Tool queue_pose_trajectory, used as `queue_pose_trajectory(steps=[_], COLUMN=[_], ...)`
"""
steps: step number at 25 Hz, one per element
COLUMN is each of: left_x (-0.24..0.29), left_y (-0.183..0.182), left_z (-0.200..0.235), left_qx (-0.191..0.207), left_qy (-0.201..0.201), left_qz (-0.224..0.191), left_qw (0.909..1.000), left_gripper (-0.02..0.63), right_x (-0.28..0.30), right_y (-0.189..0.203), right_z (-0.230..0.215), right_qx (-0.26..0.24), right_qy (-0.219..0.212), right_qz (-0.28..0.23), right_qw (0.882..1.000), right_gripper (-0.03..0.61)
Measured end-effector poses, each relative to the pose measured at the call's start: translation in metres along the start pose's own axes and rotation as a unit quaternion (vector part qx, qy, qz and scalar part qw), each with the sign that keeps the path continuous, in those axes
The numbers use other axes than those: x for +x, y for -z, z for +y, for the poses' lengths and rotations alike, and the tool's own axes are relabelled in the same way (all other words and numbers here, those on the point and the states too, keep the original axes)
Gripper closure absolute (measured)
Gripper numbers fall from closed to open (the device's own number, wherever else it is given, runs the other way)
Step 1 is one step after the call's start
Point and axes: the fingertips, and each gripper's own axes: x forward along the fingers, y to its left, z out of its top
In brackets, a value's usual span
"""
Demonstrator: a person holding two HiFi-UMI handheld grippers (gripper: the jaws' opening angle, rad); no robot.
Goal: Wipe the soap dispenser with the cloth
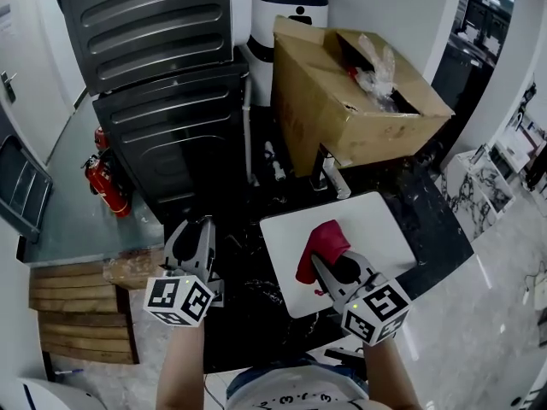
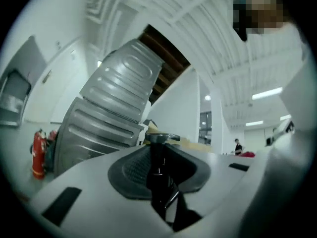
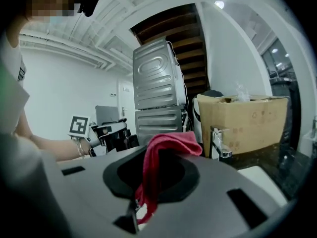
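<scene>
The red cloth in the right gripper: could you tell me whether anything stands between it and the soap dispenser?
Nothing visible does: only open space above the dark counter separates the red cloth, clamped in the right gripper, from the soap dispenser in the left gripper.

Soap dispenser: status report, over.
Left gripper shut on dark soap dispenser. Right gripper shut on red cloth. Cloth apart from dispenser, nothing seen between them.

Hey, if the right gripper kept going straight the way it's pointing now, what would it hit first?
Probably the lower grey machine of the stack, leading with the red cloth in the right gripper. The faucet sits right of that line; depth is unclear.
</scene>
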Motion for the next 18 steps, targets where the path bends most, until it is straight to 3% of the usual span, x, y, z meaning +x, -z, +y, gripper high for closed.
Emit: queue_pose_trajectory(steps=[2, 5, 12, 18], left_x=[0.010, 0.026, 0.079, 0.118], left_y=[0.003, 0.013, 0.054, 0.093], left_z=[0.004, 0.019, 0.036, 0.045], left_qx=[0.038, 0.029, 0.089, 0.115], left_qy=[0.001, 0.007, 0.045, 0.085], left_qz=[0.016, 0.029, 0.083, 0.126], left_qw=[0.9991, 0.9991, 0.9915, 0.9817], left_gripper=[0.518, 0.520, 0.520, 0.520], right_x=[0.001, 0.004, 0.014, 0.021], right_y=[0.004, 0.009, 0.033, 0.059], right_z=[-0.004, -0.012, -0.029, -0.047], right_qx=[0.002, 0.009, 0.021, 0.047], right_qy=[-0.002, -0.006, -0.011, -0.006], right_qz=[0.007, 0.016, 0.053, 0.082], right_qw=[1.000, 1.000, 0.998, 0.996], right_gripper=[0.529, 0.529, 0.529, 0.529])
